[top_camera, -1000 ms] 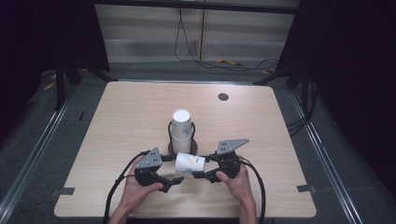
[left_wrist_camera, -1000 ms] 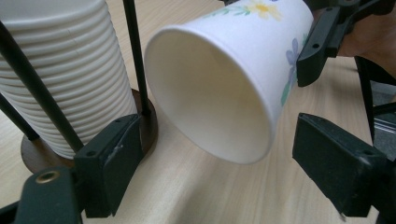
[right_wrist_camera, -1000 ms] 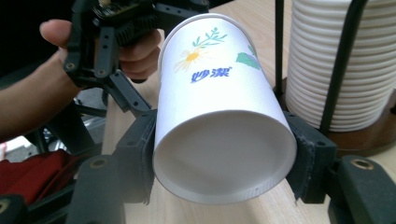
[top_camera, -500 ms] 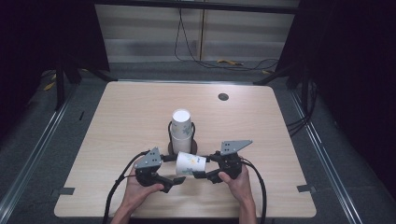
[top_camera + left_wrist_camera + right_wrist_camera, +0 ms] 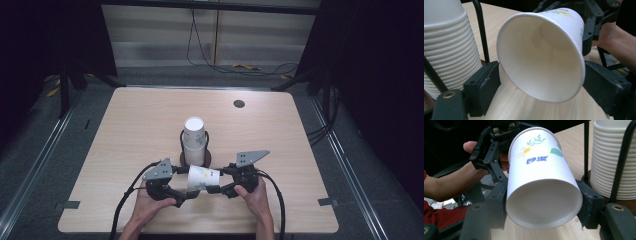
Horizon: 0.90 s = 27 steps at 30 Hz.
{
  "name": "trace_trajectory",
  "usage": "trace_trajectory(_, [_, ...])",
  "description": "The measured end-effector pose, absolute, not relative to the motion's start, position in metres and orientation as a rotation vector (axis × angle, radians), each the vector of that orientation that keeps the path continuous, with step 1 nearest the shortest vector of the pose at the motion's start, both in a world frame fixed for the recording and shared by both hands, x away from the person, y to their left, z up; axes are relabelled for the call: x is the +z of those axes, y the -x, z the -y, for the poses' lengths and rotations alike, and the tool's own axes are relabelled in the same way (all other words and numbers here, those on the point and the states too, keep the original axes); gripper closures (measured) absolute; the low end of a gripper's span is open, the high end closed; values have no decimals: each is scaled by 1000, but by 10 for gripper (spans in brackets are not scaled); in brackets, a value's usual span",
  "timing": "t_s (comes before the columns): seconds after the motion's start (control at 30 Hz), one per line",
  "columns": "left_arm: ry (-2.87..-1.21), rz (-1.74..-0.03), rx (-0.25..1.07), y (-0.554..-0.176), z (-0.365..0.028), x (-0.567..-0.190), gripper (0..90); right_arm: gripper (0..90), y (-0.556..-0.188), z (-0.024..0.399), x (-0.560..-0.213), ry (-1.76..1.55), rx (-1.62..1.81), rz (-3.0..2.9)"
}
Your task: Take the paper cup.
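Note:
A white paper cup [image 5: 202, 178] with a flower print lies on its side just above the table's front, held between both grippers. My right gripper [image 5: 216, 182] is shut on its base end; in the right gripper view its jaws [image 5: 542, 202] press both sides of the cup [image 5: 541, 182]. My left gripper [image 5: 189, 186] is at the mouth end. In the left gripper view its jaws [image 5: 541, 77] stand against the rim of the cup [image 5: 541, 55] on both sides. A tall stack of cups [image 5: 194, 142] stands upright in a black wire holder [image 5: 206, 160] just behind.
The stack of cups [image 5: 449, 45] is close on the left of the left gripper view, and the stack [image 5: 611, 157] is close at the right of the right gripper view. A round grommet [image 5: 239, 104] sits at the far right of the wooden table [image 5: 300, 150]. Cables trail from both grippers toward the front edge.

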<state>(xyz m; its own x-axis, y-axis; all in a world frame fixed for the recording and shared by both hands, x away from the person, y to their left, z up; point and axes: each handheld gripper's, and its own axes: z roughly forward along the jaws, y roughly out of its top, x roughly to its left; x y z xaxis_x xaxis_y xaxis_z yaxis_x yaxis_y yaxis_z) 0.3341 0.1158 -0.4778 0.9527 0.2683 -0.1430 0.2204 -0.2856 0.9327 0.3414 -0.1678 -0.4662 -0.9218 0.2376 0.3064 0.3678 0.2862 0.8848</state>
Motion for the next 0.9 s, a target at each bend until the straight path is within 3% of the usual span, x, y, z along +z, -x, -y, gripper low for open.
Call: trace_trajectory(0.9, [-1829,-332,4,-338,-119,-476,193,364,-342,161,-468,525,-1687,2420])
